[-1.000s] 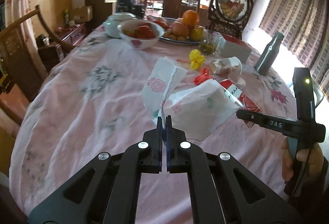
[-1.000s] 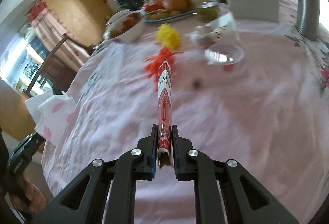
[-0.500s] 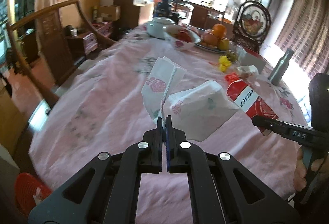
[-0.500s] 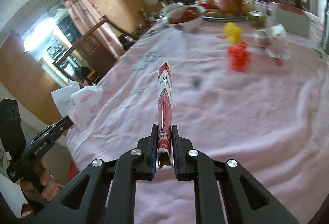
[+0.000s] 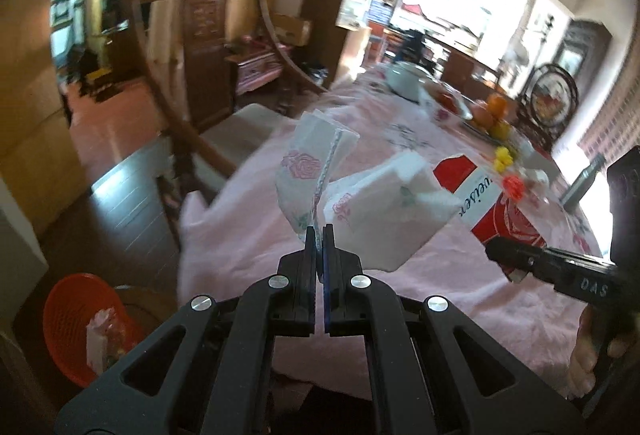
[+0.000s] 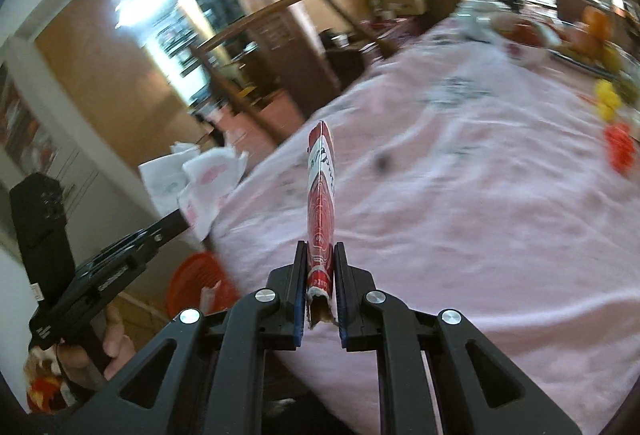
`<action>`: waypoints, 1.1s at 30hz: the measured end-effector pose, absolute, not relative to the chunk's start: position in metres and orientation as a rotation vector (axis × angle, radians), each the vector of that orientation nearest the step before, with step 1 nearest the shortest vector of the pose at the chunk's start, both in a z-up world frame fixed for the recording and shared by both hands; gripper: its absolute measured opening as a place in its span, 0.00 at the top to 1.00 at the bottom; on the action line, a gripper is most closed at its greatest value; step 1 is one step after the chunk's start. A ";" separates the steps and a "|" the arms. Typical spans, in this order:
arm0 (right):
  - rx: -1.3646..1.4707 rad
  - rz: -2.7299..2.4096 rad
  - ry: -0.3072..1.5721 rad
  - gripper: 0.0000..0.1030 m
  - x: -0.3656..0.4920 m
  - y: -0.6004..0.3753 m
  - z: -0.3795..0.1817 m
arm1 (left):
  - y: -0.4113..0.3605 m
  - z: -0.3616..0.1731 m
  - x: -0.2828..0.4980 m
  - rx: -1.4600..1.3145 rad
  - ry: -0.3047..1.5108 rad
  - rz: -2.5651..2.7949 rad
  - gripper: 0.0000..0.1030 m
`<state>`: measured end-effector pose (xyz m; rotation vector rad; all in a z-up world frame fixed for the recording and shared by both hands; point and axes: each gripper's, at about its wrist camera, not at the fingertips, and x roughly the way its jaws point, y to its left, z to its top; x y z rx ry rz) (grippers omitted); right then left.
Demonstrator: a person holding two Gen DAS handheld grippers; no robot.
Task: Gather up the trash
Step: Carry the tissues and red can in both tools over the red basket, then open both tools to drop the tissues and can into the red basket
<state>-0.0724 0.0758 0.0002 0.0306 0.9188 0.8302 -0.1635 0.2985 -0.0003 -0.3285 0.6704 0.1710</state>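
Dining room, pink-clothed surface [image 5: 248, 235] with fruit at far end; left tongs [image 5: 319, 235] pressed together on corner of floral napkins [image 5: 360, 203], so they dangle; right tongs [image 6: 320, 255] pinching flattened red carton [image 6: 320, 195] edge-on; both trash items lifted off surface, over its near edge; likely bound for orange basket [image 5: 68, 319] on floor.
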 end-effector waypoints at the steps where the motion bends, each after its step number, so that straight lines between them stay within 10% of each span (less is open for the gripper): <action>1: 0.015 0.850 0.922 0.87 -0.079 0.089 0.001 | 0.309 -0.003 -0.172 -0.341 0.669 0.191 0.97; 33: -0.511 1.266 1.349 0.87 -0.206 0.475 -0.183 | 0.543 -0.202 -0.322 -0.745 0.986 0.723 0.97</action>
